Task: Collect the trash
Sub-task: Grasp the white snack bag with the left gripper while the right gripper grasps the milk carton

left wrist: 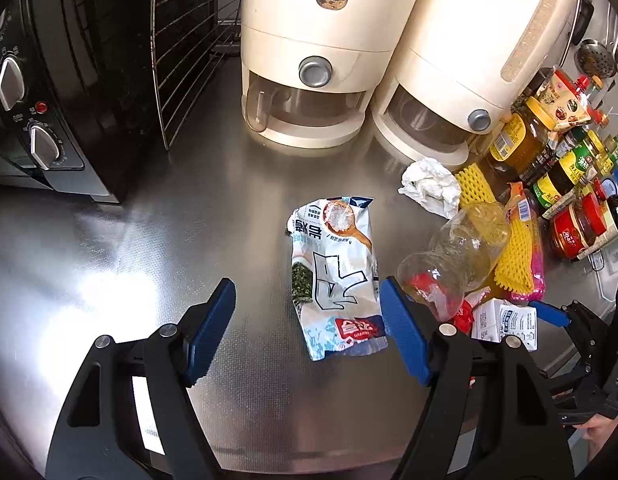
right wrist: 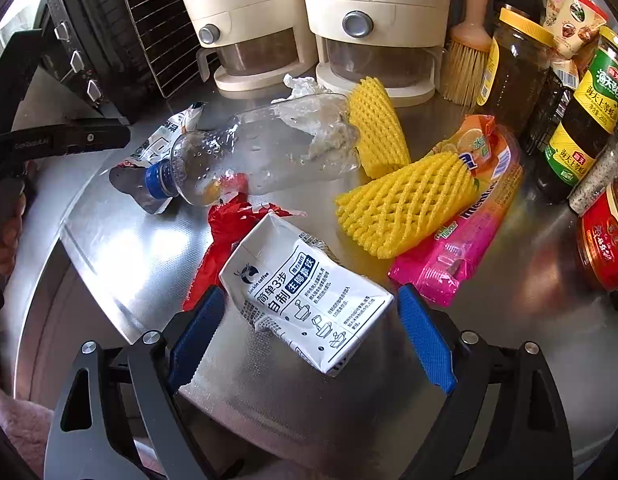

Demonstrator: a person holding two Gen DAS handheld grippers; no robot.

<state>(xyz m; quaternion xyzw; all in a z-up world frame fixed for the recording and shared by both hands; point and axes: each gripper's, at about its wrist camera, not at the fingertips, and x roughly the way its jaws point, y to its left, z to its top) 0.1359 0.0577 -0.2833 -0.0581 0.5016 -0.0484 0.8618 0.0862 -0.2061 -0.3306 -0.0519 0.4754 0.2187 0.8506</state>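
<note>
Trash lies on a steel counter. A flattened white-blue snack bag (left wrist: 335,276) lies between the open fingers of my left gripper (left wrist: 309,328), nearer the right finger. A white milk carton (right wrist: 305,296) lies on its side between the open fingers of my right gripper (right wrist: 307,338); it also shows in the left wrist view (left wrist: 505,322). A crushed clear bottle (right wrist: 261,152) with a blue cap, a red wrapper (right wrist: 229,232), two yellow foam nets (right wrist: 405,200), a pink-orange candy wrapper (right wrist: 469,240) and a crumpled white tissue (left wrist: 431,186) lie around it.
Two cream dispensers (left wrist: 317,52) stand at the back. A black toaster oven (left wrist: 41,92) with a wire rack is at the left. Sauce bottles and jars (right wrist: 585,120) and a brush (right wrist: 467,60) crowd the right side. The counter edge (right wrist: 81,264) runs at the lower left.
</note>
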